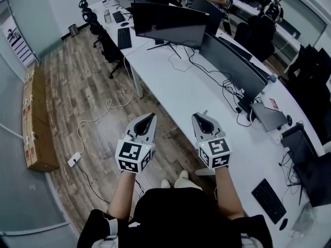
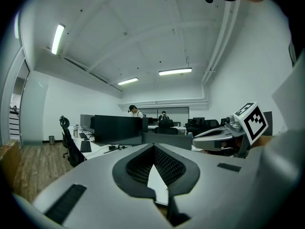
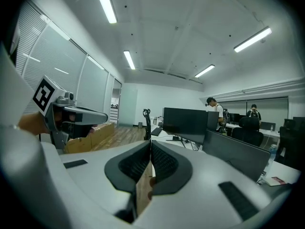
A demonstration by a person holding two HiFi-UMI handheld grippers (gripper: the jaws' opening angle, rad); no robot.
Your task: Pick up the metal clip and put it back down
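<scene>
White desk (image 1: 178, 89) runs away from me on the right, carrying a row of dark monitors (image 1: 168, 20) and a tangle of cables. Wooden floor (image 1: 77, 81) fills the left side. I hold both tools out at waist height over the near edge of that desk, side by side and apart from each other, pointing forward.

The left gripper (image 1: 149, 116) has its jaws drawn together at the tips. Its own view shows only a sliver of pale desk through the gap lower down, with nothing caught between the pads. The right gripper (image 1: 202, 114) is likewise closed tight, with a thin strip of floor showing between its jaws and nothing held.

I cannot find the metal clip in any view. Nothing small and shiny shows on the bare stretch of desk ahead, and neither gripper view looks down at a work surface; both stare across the office at monitor level. If it lies somewhere on the desk, it is too small to pick out or outside the frame.

I judge the pick-up has not begun, or the whole job is over; either way nothing is in hand now. The next move calls for locating the clip first. That means tipping one gripper down toward the desk, spreading its jaws, and lining them up on either side of the clip before closing.
</scene>
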